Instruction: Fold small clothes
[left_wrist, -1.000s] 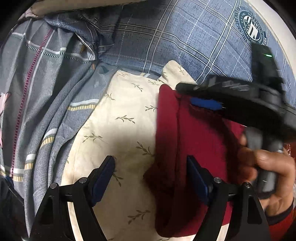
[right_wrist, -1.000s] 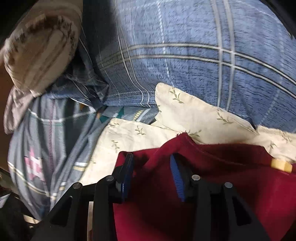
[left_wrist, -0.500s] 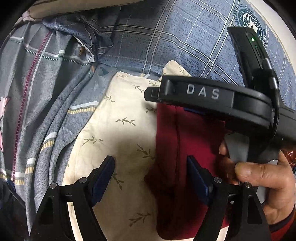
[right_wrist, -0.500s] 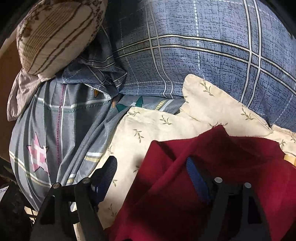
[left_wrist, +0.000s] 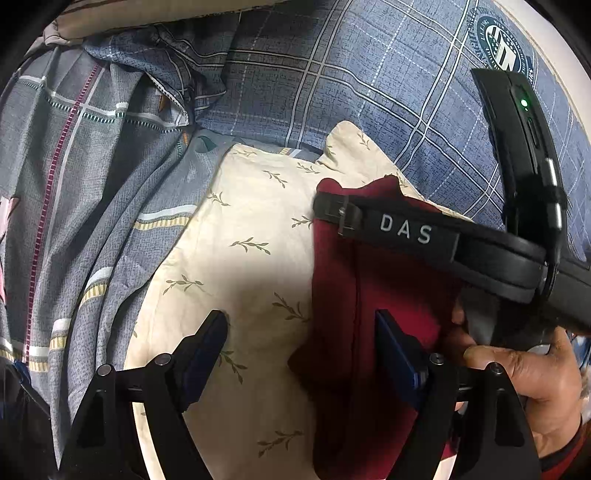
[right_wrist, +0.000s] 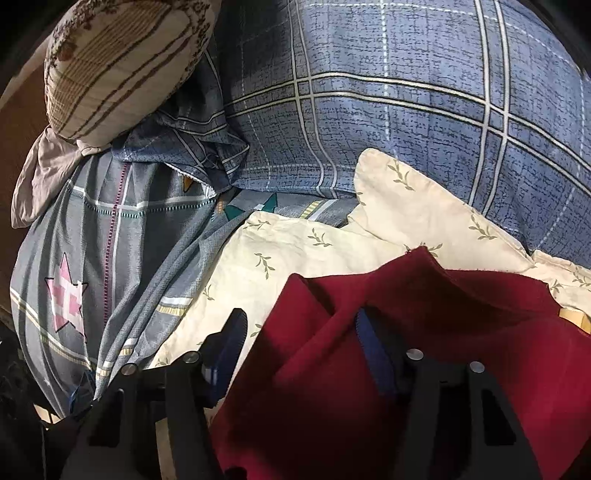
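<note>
A dark red garment (left_wrist: 373, 310) lies folded on a cream leaf-print cloth (left_wrist: 240, 258). My left gripper (left_wrist: 301, 343) is open, low over the garment's left edge, with its right finger over the red cloth. My right gripper (right_wrist: 299, 332) is open above the garment (right_wrist: 424, 369), with red fabric between its jaws. In the left wrist view the right gripper's black body marked DAS (left_wrist: 424, 236) reaches across the garment's far end, held by a hand (left_wrist: 524, 373).
A blue plaid bedsheet (right_wrist: 406, 110) lies behind. A grey striped sheet with a pink star (right_wrist: 92, 258) bunches on the left. A beige patterned pillow (right_wrist: 122, 62) sits at the far left. A round logo (left_wrist: 504, 46) is printed on the blue sheet.
The right gripper opened from nearly shut on the red garment's edge and let it go. It shifted across the garment in the left wrist view. The left gripper stayed put.
</note>
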